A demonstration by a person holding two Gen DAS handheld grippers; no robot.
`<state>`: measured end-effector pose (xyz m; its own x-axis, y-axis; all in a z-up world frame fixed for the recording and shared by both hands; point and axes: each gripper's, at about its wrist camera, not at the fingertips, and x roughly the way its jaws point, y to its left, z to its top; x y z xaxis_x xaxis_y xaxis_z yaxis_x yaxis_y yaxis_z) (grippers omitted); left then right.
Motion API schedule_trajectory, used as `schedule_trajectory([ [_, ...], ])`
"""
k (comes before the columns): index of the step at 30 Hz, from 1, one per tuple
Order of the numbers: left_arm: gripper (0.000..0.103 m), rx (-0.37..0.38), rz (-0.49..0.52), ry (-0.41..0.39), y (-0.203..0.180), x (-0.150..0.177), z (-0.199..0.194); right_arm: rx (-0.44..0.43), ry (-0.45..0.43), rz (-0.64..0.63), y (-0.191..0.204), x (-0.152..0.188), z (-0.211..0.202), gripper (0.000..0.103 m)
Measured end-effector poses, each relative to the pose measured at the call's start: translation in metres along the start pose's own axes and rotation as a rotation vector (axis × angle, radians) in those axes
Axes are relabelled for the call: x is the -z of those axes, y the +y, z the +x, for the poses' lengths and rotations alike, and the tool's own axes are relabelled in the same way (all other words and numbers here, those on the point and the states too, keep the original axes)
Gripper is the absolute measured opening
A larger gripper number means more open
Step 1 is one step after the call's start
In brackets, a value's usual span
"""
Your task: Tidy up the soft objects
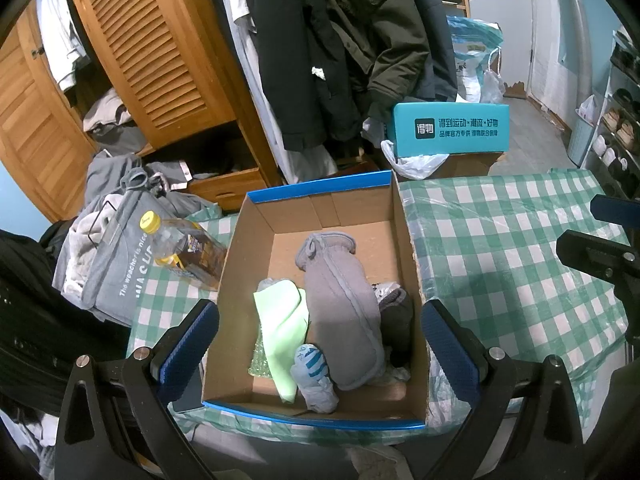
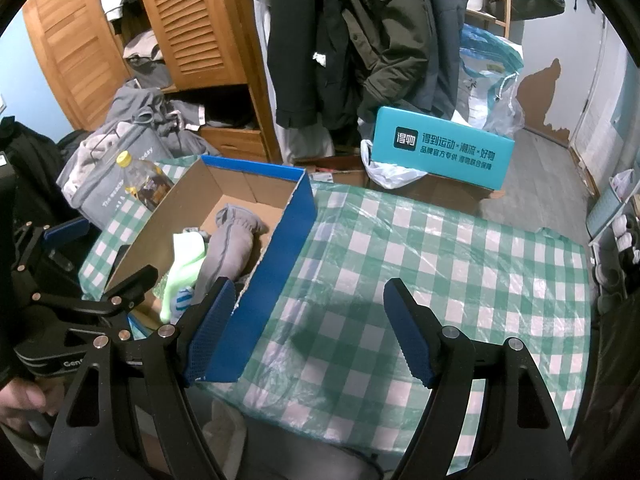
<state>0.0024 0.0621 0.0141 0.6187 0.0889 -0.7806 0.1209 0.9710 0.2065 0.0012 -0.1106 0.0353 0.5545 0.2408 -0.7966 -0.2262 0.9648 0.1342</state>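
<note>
A blue-rimmed cardboard box (image 1: 412, 248) stands on the green checked table (image 1: 500, 248). In it lie a grey mitten (image 1: 344, 312), a light green cloth (image 1: 282, 328), a small blue-and-white sock (image 1: 314, 376) and a dark cloth (image 1: 400, 320). My left gripper (image 1: 318, 344) is open and empty, its fingers (image 1: 188, 344) straddling the box near its front edge. My right gripper (image 2: 310, 328) is open and empty above the bare tablecloth (image 2: 440, 260), just right of the box (image 2: 280, 260). The mitten (image 2: 228, 252) and green cloth (image 2: 182, 264) show there too.
An oil bottle (image 1: 188, 252) lies left of the box beside a grey bag of clothes (image 1: 116, 264). A teal shoebox (image 1: 452, 128) and plastic bags sit beyond the table. Coats (image 1: 332, 40) hang behind, next to a wooden wardrobe (image 1: 152, 60).
</note>
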Motion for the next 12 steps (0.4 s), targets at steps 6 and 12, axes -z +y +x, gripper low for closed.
schedule_trajectory([
  [6, 0.102, 0.001, 0.000, -0.002, -0.0002, 0.0001, -0.0002, 0.000, 0.000, 0.001, 0.0000, -0.0006, -0.0001, 0.076],
  [12, 0.102, 0.008, 0.006, -0.001, 0.0016, -0.0053, 0.0003, 0.000, 0.001, 0.001, -0.0002, -0.0007, -0.0003, 0.076],
])
